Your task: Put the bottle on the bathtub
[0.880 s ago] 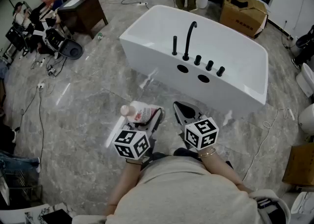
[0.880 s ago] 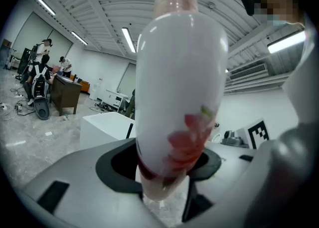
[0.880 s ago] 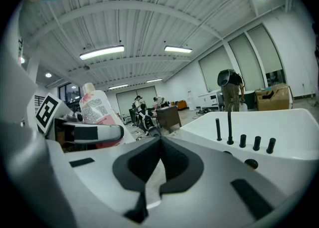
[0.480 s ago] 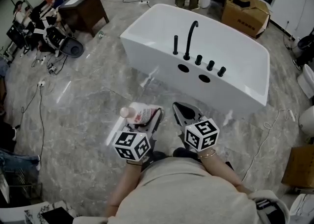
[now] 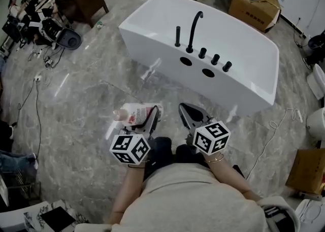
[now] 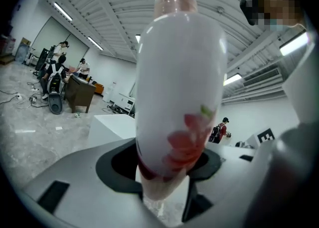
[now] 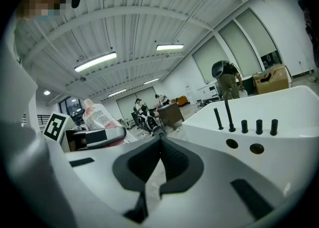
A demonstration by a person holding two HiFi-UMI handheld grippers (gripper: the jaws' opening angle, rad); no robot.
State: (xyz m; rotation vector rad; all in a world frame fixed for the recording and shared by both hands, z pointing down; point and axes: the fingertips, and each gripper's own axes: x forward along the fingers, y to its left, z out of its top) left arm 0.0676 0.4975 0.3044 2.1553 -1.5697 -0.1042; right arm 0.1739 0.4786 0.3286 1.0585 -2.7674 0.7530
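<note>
- The left gripper (image 5: 150, 118) is clamped on the bottle (image 5: 131, 114) (white, with a red print and a pale cap), held in the air short of the bathtub (image 5: 167, 71), on the person's side of its front wall.
- The bottle lies nearly level, its cap pointing off past the bathtub's left end.
- The right gripper (image 5: 189, 115) has its jaws pressed together with nothing between them, also short of the bathtub's front wall.
- A black faucet (image 5: 193, 28) stands on the bathtub's near rim.

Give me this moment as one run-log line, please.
left claw: shut on bottle | right claw: shut, empty | bathtub: ahead, bottle not yet on it
</note>
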